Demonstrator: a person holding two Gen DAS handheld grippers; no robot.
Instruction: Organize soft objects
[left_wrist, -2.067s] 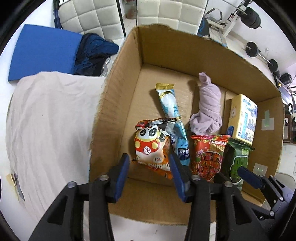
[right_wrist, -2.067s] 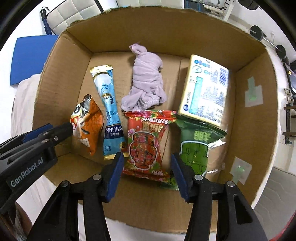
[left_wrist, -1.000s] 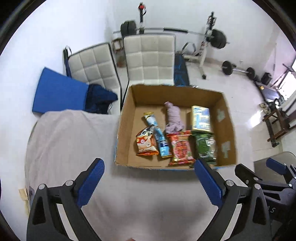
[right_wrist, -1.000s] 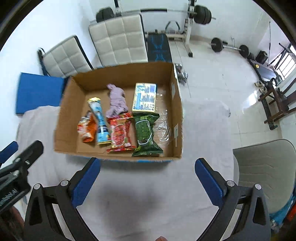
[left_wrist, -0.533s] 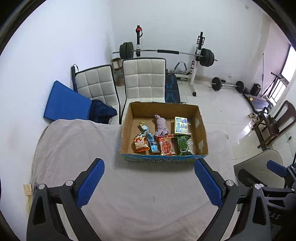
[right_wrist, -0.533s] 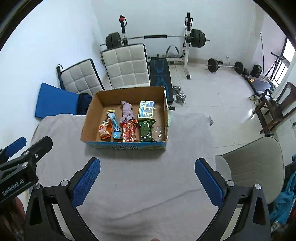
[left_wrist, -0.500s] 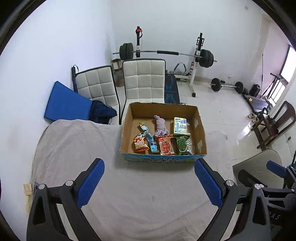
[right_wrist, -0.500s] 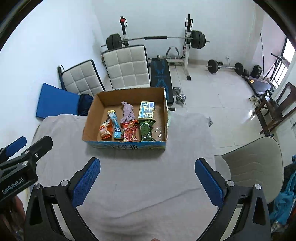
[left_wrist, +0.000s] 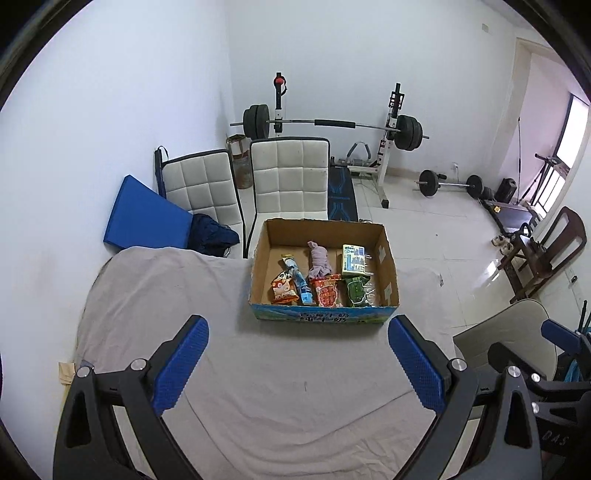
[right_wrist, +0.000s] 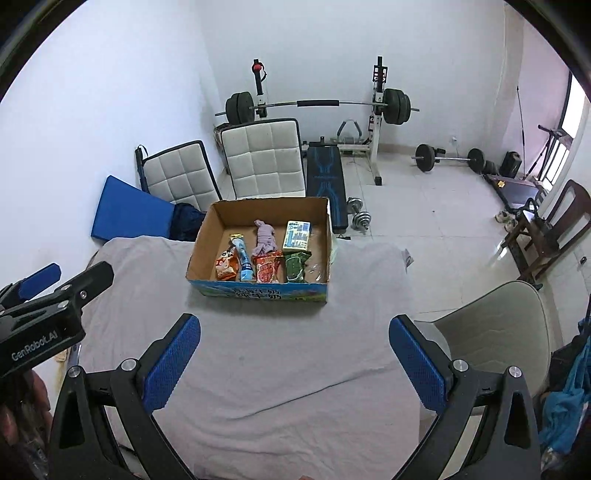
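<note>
Home gym room: barbell rack (left_wrist: 332, 125), weight bench (right_wrist: 325, 184), padded chairs (left_wrist: 290, 177).

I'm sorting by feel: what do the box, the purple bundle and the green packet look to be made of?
Box: corrugated cardboard, matte brown inside, printed blue front. Purple bundle: soft knit or woven cloth, judging by its wrinkled, rolled folds. Green packet: probably plastic film, glossy with crimped ends.

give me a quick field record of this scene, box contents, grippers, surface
surface: grey cloth over the table
container: open cardboard box
front row: orange snack bag, blue stick pack, red snack bag, green snack bag
back row: purple cloth bundle, tissue pack
left gripper: jaws wide open, empty
right gripper: jaws wide open, empty
</note>
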